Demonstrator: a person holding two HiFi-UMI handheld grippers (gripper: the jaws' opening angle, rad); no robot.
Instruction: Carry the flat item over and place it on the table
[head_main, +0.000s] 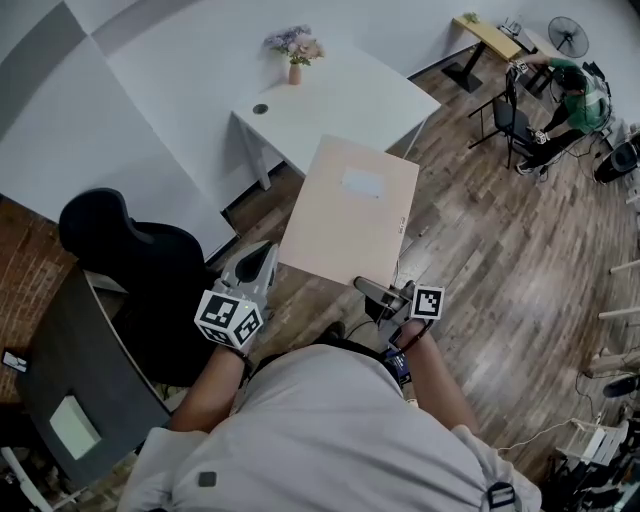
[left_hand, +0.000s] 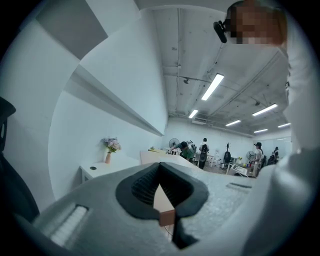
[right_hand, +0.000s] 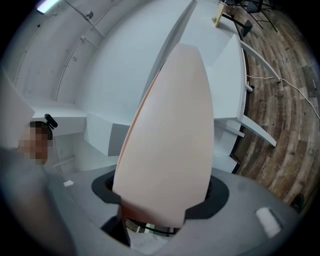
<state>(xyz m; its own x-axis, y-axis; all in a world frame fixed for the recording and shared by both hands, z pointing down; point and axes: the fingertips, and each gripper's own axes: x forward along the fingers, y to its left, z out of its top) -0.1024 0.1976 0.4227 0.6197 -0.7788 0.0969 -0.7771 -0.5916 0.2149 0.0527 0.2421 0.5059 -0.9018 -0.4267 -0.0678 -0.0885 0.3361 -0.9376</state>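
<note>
A flat beige board (head_main: 350, 215) with a pale label on top is held level in the air between both grippers, above the wood floor. My left gripper (head_main: 268, 258) is shut on its near left corner; in the left gripper view the board's edge (left_hand: 166, 218) is pinched in the jaws of that gripper (left_hand: 161, 186). My right gripper (head_main: 372, 290) is shut on the near right edge, and the board (right_hand: 170, 130) fills the right gripper view, running out from the gripper (right_hand: 165, 200). The white table (head_main: 340, 100) stands just beyond the board's far edge.
A vase of flowers (head_main: 295, 50) and a round cable hole (head_main: 260, 108) are on the white table's far-left part. A black chair (head_main: 130, 250) and a dark desk (head_main: 60, 390) stand at my left. A person in green (head_main: 575, 95), a chair (head_main: 505, 115) and a fan (head_main: 568, 35) are far right.
</note>
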